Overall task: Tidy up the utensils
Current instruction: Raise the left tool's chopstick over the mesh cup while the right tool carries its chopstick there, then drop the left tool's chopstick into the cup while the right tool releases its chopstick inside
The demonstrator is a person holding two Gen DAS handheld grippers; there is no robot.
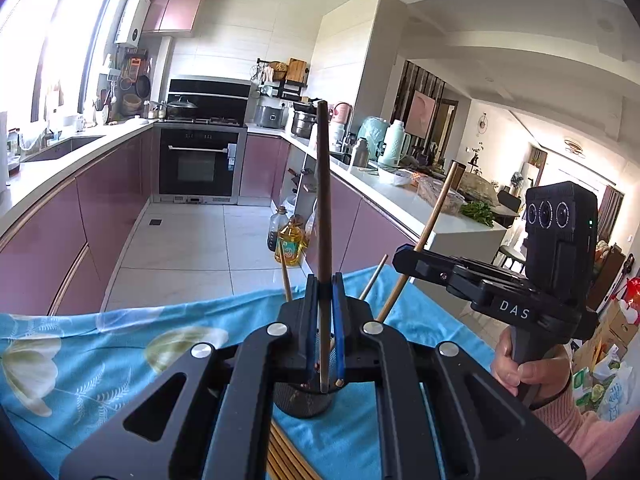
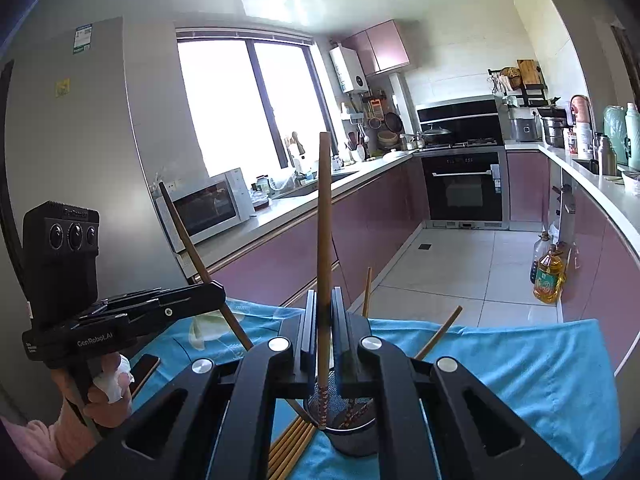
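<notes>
My left gripper (image 1: pixel 325 280) is shut on a dark brown chopstick (image 1: pixel 323 200) that stands nearly upright, its lower tip over the mouth of a dark mesh holder (image 1: pixel 304 402). My right gripper (image 2: pixel 325 296) is shut on a lighter brown chopstick (image 2: pixel 324 220), its patterned tip at the holder's (image 2: pixel 352 438) rim. Each gripper shows in the other's view: the right gripper (image 1: pixel 402 257) and the left gripper (image 2: pixel 218 290), both shut on their sticks. Two more chopsticks (image 2: pixel 440 332) lean in the holder. A bundle of chopsticks (image 2: pixel 292 446) lies flat on the blue cloth.
The blue floral cloth (image 1: pixel 100 344) covers the table, with its far edge just beyond the holder. A phone (image 2: pixel 144 368) lies at the left. Oil bottles (image 1: pixel 289 244) stand on the tiled floor. Pink kitchen cabinets and counters run along both sides.
</notes>
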